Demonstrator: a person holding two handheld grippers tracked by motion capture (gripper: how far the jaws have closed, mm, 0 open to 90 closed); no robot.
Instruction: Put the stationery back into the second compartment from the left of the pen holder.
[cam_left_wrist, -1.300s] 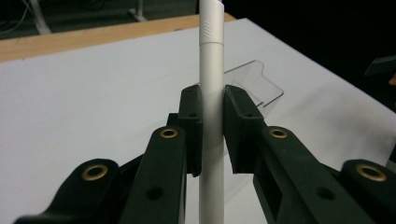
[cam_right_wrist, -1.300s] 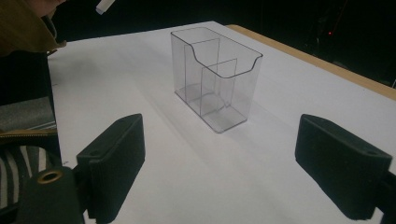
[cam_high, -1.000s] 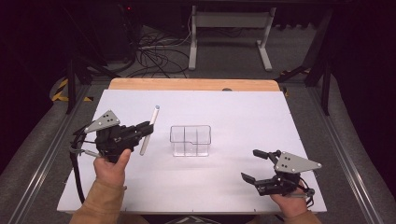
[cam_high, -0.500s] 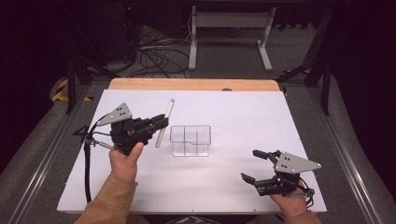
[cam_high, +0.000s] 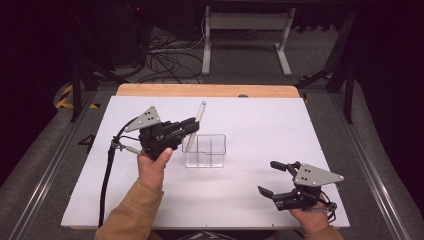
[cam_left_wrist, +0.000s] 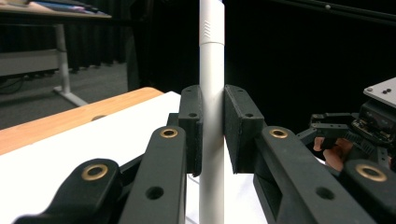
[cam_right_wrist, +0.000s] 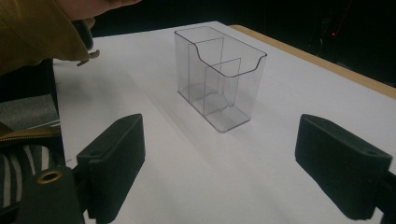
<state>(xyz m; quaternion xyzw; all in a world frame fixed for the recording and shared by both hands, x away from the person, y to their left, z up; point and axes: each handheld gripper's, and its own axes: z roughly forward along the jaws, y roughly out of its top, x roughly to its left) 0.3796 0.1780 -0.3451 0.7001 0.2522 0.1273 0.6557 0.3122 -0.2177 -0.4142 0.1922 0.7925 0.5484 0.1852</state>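
Holding a white pen (cam_high: 198, 120) upright in my left gripper (cam_high: 189, 126), jaws clamped on its barrel, I hang it at the clear organizer's (cam_high: 205, 150) left end, ready for dropping in. My right gripper (cam_high: 272, 178) rests wide open and empty on the worktop (cam_high: 260, 120).

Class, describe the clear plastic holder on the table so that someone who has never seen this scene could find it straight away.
Start at the white table with a wooden strip along its far edge. Near its middle stands the clear holder, an open-topped box with inner dividers and one scooped wall. It is the see-through thing standing alone: the left gripper, shut on a white pen, is beside it, and the open right gripper sits nearer the person.
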